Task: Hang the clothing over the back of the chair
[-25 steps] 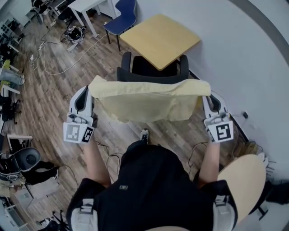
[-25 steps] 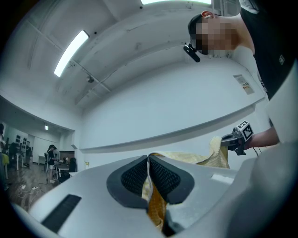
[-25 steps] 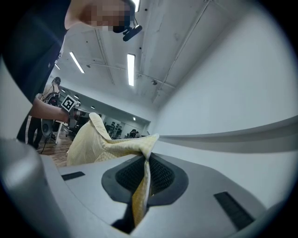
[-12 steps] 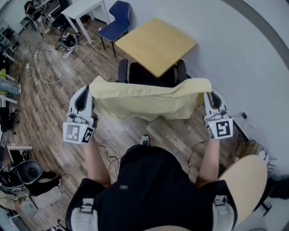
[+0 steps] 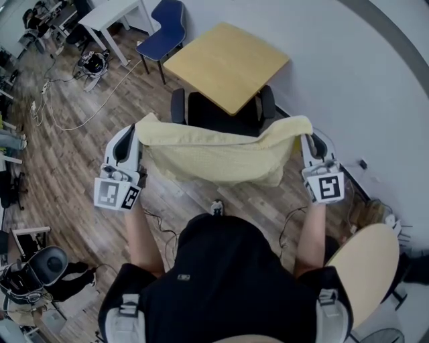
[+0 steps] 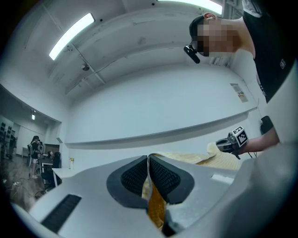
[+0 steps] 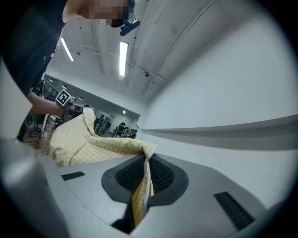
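Left tongs pinch one top corner of the yellow clothing, and right tongs pinch the other. It hangs stretched between them, long axis running tongs to tongs, loose hem pointing down. Lifted and spread, held just short of the chair beyond the tongs; draping over the back and release not yet done.

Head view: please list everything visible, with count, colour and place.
wooden table: one, light wood, by the white wall
black chair: one, black, tucked under the wooden table
clothing: one, pale yellow, held up on the person's side of the black chair
blue chair: one, blue, top left
white table: one, white, top left corner
cables: several, pale, floor at left
left gripper: one, grey, shut on clothing
right gripper: one, grey, shut on clothing
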Demonstrator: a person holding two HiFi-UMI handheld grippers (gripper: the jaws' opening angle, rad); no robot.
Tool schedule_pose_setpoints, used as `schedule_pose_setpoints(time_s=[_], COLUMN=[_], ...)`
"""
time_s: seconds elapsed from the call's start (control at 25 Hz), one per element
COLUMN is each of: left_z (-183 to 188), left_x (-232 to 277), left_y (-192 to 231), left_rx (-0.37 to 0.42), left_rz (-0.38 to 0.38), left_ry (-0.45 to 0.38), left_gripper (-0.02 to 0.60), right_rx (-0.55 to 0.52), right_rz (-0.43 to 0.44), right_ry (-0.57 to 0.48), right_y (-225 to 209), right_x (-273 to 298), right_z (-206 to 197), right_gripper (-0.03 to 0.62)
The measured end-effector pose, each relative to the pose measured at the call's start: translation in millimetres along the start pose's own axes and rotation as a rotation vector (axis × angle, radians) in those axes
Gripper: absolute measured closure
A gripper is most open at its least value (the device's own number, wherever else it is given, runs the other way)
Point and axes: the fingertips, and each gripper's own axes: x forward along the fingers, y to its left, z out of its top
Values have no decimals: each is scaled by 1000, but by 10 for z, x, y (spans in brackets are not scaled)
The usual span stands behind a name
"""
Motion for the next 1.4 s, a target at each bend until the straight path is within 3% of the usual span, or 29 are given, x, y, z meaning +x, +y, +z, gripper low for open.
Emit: schedule_pose_setpoints(time_s=[0.6, 0.8, 1.12, 1.4], left_z=[-775, -980, -1374, -1527], left_x=[509, 620, 589, 456], left_y=[265, 309, 251, 249], left_rx=[-96, -86, -53, -89], left_rz=[-118, -153, -169, -171], left_ry=[92, 128, 202, 222], left_gripper=[568, 568, 568, 568], right_rx=[67, 98, 93, 129], right_rz=[-16, -36, -62, -79], right_ry=[148, 104, 149, 144], right_y=[153, 152, 231, 285], right_x=[421, 482, 412, 387], right_z=[-564, -620, -820, -834], right_gripper=[588, 588, 588, 588])
